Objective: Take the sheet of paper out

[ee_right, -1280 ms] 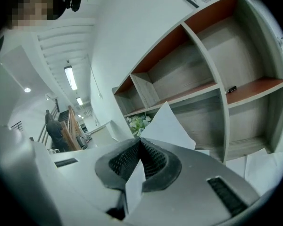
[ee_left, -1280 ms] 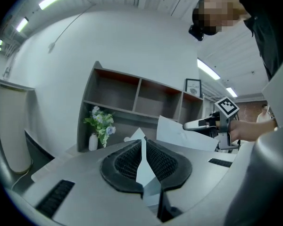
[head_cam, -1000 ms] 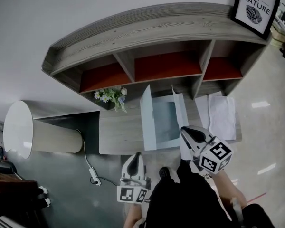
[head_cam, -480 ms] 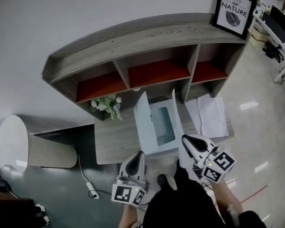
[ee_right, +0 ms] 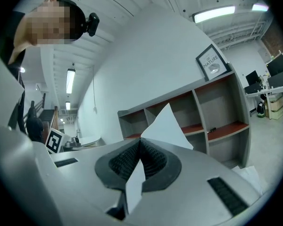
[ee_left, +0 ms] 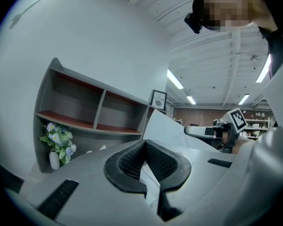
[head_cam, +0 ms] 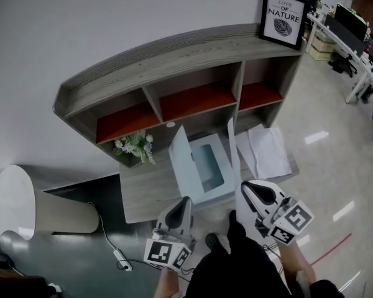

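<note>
While the left hand-held gripper [head_cam: 184, 202] clamps one folder flap [head_cam: 179, 157], the right hand-held gripper [head_cam: 244, 186] clamps one sheet [ee_right: 167, 126].

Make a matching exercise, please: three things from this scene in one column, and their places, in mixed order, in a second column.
Things:
1. framed picture
2. flowers
3. sheet of paper

Places:
A. pinched by the left hand-held gripper and the right hand-held gripper
B. on top of the shelf
C. on the desk, under the shelf's left end

Pairs: 1-B; 2-C; 3-A
</note>
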Motion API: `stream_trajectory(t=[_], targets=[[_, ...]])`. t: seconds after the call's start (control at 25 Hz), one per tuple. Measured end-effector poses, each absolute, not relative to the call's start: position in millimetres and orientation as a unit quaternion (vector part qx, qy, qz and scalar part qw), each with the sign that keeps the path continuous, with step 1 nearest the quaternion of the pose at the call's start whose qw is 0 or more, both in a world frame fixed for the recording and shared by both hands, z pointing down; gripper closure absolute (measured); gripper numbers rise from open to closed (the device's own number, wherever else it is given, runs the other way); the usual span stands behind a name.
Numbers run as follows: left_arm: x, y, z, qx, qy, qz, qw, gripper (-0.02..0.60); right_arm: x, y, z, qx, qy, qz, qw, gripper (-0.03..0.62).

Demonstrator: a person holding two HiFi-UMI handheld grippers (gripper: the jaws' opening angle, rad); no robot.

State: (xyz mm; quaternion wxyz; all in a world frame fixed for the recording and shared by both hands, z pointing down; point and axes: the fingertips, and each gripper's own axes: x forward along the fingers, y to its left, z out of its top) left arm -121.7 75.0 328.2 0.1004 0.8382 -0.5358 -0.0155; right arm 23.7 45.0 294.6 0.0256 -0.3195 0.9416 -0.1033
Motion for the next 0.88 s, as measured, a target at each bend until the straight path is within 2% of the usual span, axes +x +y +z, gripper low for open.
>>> stream_trajectory(t=[0.88], targets=[[-130.3,102.5,325.4,0.845,-0.524,0.001,0.108,0.569,15.1,85.9,291.4,-0.322,0.945,-0.057,0.021,0.582]])
